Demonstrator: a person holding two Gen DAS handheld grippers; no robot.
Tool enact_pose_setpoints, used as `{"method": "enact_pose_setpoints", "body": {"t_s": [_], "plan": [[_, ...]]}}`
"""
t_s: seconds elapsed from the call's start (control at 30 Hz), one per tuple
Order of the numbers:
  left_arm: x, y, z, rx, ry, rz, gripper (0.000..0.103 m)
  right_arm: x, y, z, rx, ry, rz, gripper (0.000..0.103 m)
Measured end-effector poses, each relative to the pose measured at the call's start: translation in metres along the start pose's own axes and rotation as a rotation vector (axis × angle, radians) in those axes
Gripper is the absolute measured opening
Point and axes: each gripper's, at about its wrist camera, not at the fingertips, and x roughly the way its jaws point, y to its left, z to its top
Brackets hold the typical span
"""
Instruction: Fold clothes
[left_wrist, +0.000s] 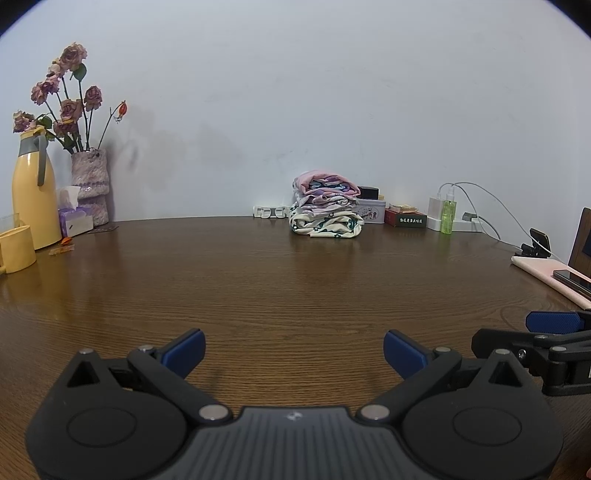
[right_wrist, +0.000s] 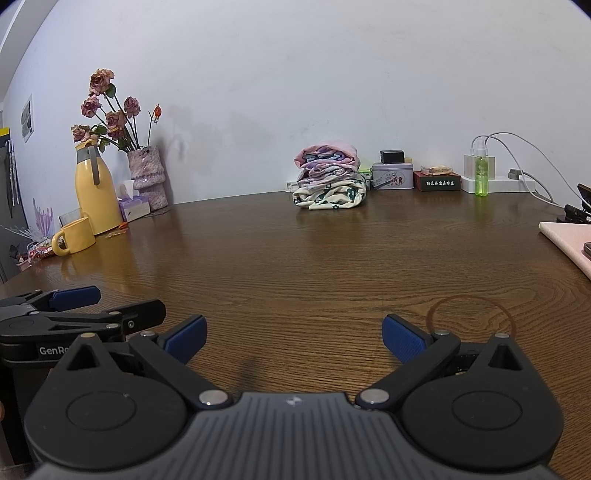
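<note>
Left wrist view. The left gripper (left_wrist: 293, 350) hovers low over the near edge of the wooden tabletop (left_wrist: 258, 280), its blue-padded jaws spread wide and holding nothing. At the right margin, part of the right gripper (left_wrist: 532, 332) shows beside it; from here its jaw spacing cannot be judged. The pile of clothes (left_wrist: 327, 206) sits at the far edge of the tabletop, against the wall, well apart from both grippers. Risk, as a judgement: the pile stands just beside a metal tin (left_wrist: 371, 213) and near a green spray bottle (left_wrist: 448, 218), so a wide sweep toward it could knock these over. Pinching only the top layer could also drag the whole stack askew.

Right wrist view. The right gripper (right_wrist: 293, 338) is likewise fully parted and empty above the near edge; the left gripper (right_wrist: 74, 302) lies just beside it at the left margin. The pile appears as several soft garments stacked loosely: pink and purple patterned pieces on top, a cream one with dark green flowers at the bottom, bulging outward. The layers look rounded and uneven, not crisply squared. A yellow jug (right_wrist: 94, 192) and vase of dried roses (right_wrist: 147, 177) occupy the far left corner.
</note>
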Motion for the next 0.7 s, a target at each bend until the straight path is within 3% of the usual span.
{"method": "enact_pose_setpoints", "body": {"t_s": [0.7], "plan": [[0.0009,0.0,0.0,0.002,0.007,0.003,0.103,0.0002,0.0007,0.0002,0.0,0.009,-0.001,0.103]]}}
